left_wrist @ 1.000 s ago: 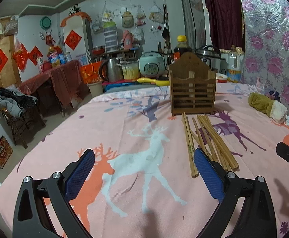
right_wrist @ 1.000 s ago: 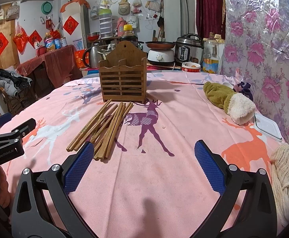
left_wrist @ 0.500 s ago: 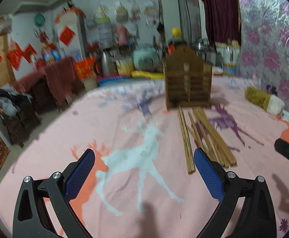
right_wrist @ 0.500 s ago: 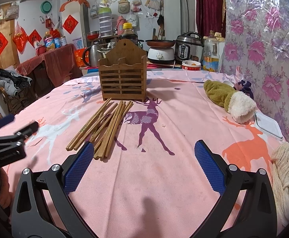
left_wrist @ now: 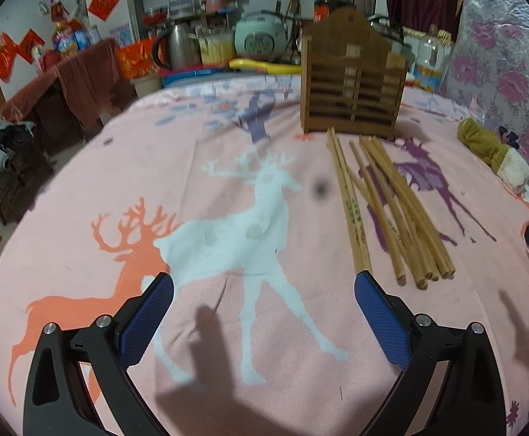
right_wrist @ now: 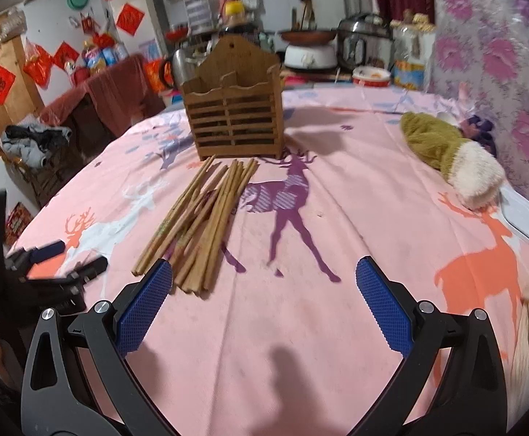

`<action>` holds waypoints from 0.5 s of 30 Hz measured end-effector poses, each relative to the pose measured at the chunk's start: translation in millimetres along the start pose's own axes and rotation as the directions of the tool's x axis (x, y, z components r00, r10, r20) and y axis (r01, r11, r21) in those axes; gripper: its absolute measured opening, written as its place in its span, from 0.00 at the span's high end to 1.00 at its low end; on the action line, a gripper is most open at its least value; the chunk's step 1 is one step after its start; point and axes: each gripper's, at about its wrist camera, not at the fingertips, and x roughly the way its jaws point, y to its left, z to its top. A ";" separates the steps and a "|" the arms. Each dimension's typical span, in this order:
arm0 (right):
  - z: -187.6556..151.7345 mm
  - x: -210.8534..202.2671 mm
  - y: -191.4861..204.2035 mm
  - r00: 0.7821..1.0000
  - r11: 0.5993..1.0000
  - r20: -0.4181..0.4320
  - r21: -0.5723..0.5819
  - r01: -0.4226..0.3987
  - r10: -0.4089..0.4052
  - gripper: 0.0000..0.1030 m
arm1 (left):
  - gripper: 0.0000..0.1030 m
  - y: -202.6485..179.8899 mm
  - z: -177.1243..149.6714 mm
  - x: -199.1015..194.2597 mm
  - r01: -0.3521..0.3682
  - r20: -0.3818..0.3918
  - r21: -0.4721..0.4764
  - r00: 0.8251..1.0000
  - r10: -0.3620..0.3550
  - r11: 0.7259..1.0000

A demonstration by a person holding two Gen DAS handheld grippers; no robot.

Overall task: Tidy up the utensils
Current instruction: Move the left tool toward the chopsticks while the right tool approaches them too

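We see the left gripper with blue-padded jaws spread wide, empty, low over the pink deer-print tablecloth. The loose pile of wooden chopsticks lies flat on the cloth just ahead and to its right — far tips near the slatted brown wooden utensil holder, which stands upright. The right gripper is also spread wide, nothing between the pads; its left pad sits just in front of the near chopstick ends. An olive-and-cream fuzzy slipper lies off right, well apart from the chopsticks.
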 end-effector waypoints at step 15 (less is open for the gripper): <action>13.8 54.0 -16.8 0.985 0.989 -0.109 0.072 -0.128 0.136 0.05 | 0.04 5.2 5.4 38.1 0.079 -0.153 0.111 0.986 -0.062 0.991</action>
